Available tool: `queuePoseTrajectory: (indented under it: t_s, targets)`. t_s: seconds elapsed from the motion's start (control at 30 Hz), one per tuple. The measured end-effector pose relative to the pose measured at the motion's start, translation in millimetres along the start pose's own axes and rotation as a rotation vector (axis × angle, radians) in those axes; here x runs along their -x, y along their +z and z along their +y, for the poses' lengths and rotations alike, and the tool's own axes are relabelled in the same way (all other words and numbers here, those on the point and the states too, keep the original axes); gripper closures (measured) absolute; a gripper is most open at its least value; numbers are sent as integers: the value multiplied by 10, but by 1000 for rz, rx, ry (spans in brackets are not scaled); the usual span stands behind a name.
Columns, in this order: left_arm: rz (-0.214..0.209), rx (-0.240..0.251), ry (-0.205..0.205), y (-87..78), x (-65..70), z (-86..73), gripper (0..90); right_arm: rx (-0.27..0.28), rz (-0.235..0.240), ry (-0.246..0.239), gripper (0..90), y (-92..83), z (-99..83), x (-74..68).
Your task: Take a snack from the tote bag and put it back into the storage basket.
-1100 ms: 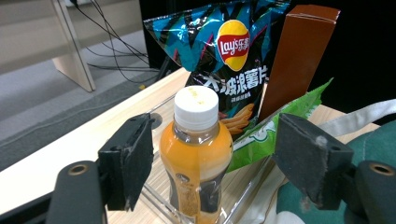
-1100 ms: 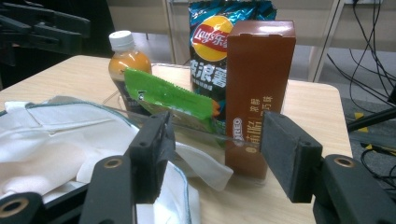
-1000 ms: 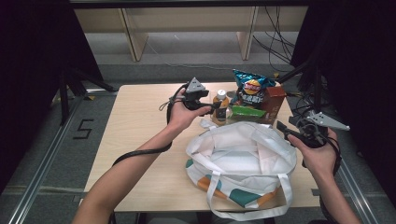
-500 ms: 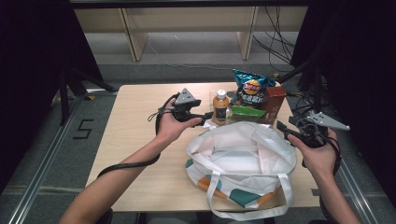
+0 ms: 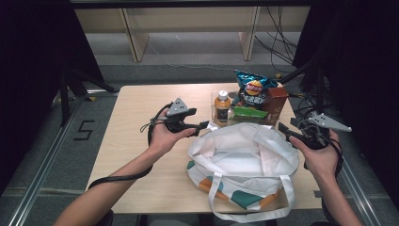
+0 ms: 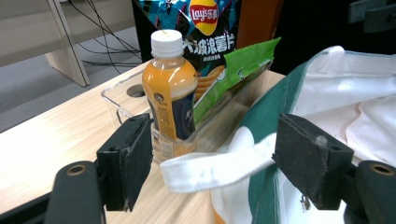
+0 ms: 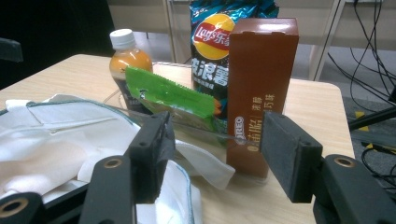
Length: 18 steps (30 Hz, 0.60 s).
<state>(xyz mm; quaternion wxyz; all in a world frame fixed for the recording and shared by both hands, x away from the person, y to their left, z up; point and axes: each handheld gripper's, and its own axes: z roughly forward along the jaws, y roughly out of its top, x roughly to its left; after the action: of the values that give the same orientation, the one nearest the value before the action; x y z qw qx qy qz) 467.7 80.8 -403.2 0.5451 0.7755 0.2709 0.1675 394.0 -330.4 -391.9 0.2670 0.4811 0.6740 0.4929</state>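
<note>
A white tote bag [image 5: 244, 153] with teal and orange panels lies open on the wooden table [image 5: 136, 103]. My left gripper [image 5: 203, 125] hovers at the bag's left rim, jaws pointing right. In the left gripper view it [image 6: 215, 140] is open, and a white bag strap [image 6: 210, 167] runs loosely between the pads without being pressed. My right gripper [image 5: 283, 129] sits at the bag's right rim, pointing left. Its jaws [image 7: 217, 135] stand open with nothing held, facing a brown box [image 7: 264, 84] and a green packet [image 7: 170, 95].
Behind the bag a clear tray [image 5: 214, 101] holds an orange drink bottle [image 5: 222, 104], a blue chips bag [image 5: 254, 88], the green packet [image 5: 249, 112] and the brown box [image 5: 275, 100]. Bare tabletop lies to the left. Cables and shelf legs stand beyond the far edge.
My left gripper has pulled back from the tray, moving left and toward the person's side to the bag's left rim. The right gripper has stayed put.
</note>
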Motion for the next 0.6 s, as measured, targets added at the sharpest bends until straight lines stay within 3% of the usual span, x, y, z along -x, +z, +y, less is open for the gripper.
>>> queuePoseTrajectory:
  t_s: [0.1,0.17,0.27,0.33,0.43,0.6]
  targets:
    - [-2,1,-9,-51,-3,-77,270,-2,-1,0,442,-5,3,2]
    - [-2,2,-13,-62,-2,-98,266,6,-9,-30,442,-2,5,23]
    - [-2,4,-20,-115,15,-169,263,10,-2,-25,442,6,-1,21]
    - [-4,10,-22,-139,22,-200,261,21,-7,-49,442,16,-5,36]
    - [-1,2,-24,-177,43,-252,260,6,-3,-11,442,6,-4,5]
    - [-5,-1,-28,-238,76,-344,259,13,-1,-26,442,14,-14,16]
